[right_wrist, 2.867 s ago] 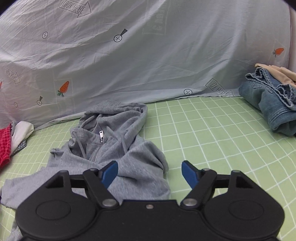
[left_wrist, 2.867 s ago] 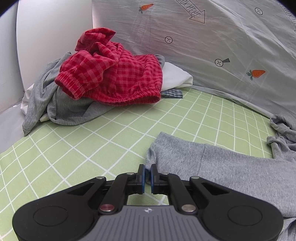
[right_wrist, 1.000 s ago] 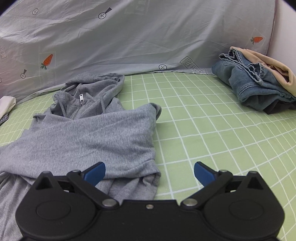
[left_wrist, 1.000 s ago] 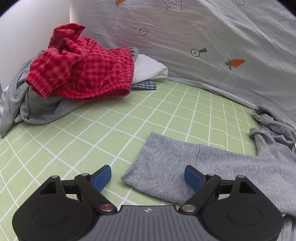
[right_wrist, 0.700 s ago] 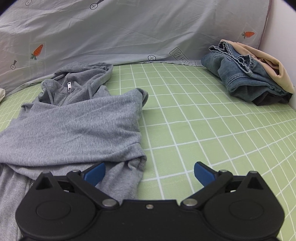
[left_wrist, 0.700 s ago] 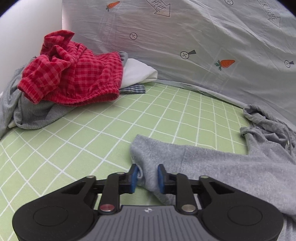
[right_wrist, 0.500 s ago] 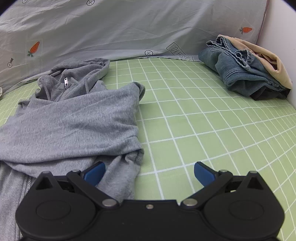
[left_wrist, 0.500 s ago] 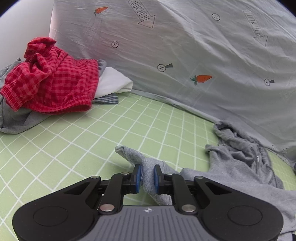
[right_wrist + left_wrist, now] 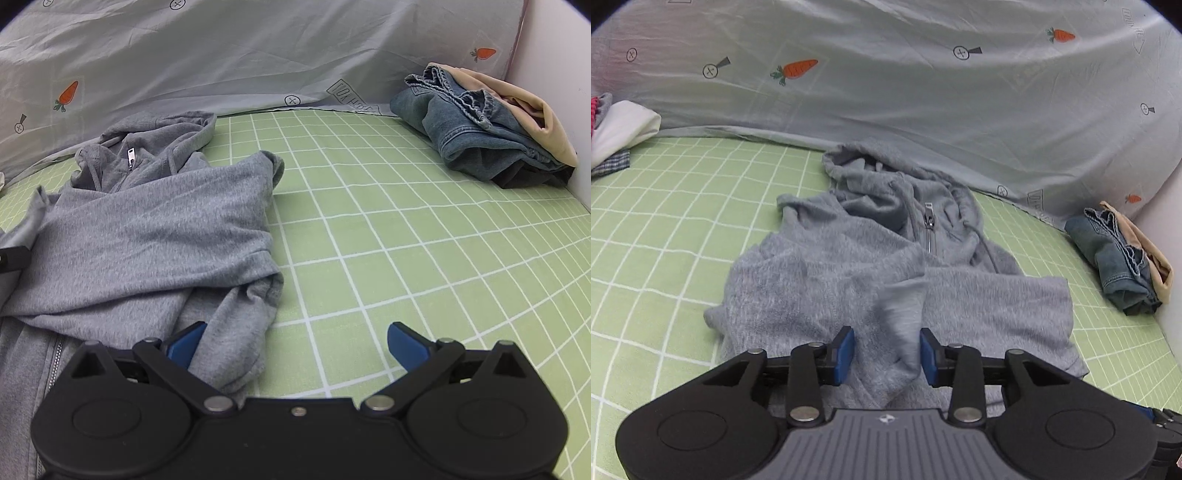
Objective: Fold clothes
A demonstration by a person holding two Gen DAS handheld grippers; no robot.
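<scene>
green grid sheet (image 9: 406, 229); grey hoodie (image 9: 155, 221) sleeves crossed; left gripper (image 9: 886, 350) part-open around sleeve; right gripper (image 9: 295, 343) wide.

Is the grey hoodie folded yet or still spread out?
Partly folded: both sleeves lie across the grey hoodie, but its hood and hem remain unfolded.

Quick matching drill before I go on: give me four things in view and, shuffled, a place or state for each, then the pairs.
1. grey hoodie
2. folded jeans
3. left gripper
4. right gripper

A. open wide, above the hoodie's edge and the green sheet
B. stacked by the right wall
C. partly open, sleeve fabric between its fingers
D. spread mid-bed, sleeves folded across

Pairs: 1-D, 2-B, 3-C, 4-A
</scene>
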